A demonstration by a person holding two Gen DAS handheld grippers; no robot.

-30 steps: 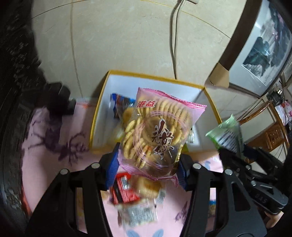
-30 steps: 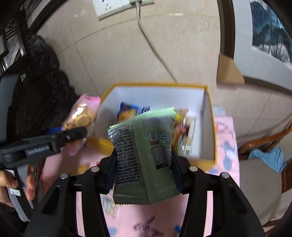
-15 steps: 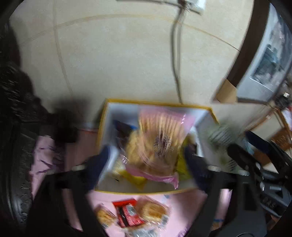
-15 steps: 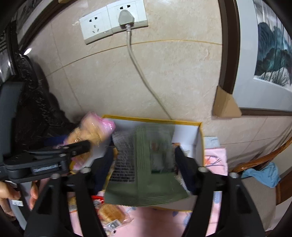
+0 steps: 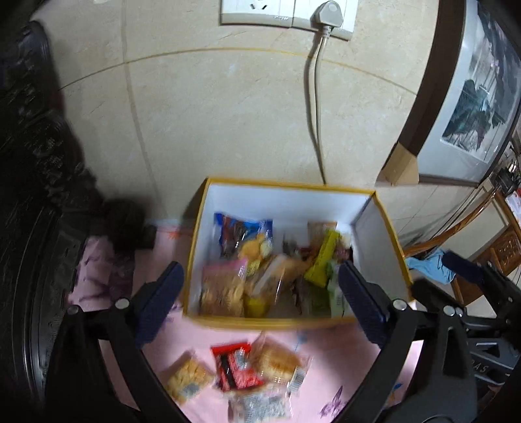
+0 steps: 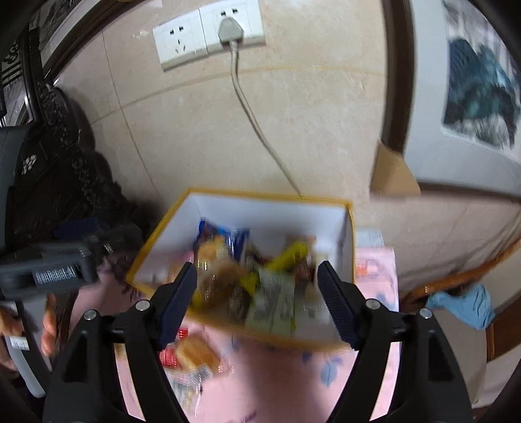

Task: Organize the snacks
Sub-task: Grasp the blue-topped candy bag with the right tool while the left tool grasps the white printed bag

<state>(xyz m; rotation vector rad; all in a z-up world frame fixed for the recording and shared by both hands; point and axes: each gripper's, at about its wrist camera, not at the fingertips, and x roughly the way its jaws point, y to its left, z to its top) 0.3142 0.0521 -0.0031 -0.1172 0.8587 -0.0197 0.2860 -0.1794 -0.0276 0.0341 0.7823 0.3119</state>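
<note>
A yellow-rimmed white box [image 5: 286, 201] [image 6: 270, 211] stands on the pink cloth against the wall and holds several snack packs. The pink cracker bag [image 5: 223, 286] lies at its front left. The green packet [image 6: 273, 302] lies at its front right. My left gripper [image 5: 257, 273] hangs open above the box's front edge with nothing between its pads. My right gripper [image 6: 257, 270] is open too, and bare. In front of the box lie a red packet [image 5: 234, 364], a wrapped bun [image 5: 276, 361] [image 6: 195, 354] and a cracker pack [image 5: 189, 379].
A wall socket [image 5: 286, 13] with a plugged cable [image 5: 316, 130] runs down behind the box. Dark carved furniture [image 5: 39, 195] stands at the left. A framed picture [image 6: 478, 97] leans at the right, above a wooden chair with a blue cloth [image 6: 469, 302].
Both grippers opened and rose. The pink cracker bag dropped from the left one and the green packet from the right one, and both packs now lie in the box.
</note>
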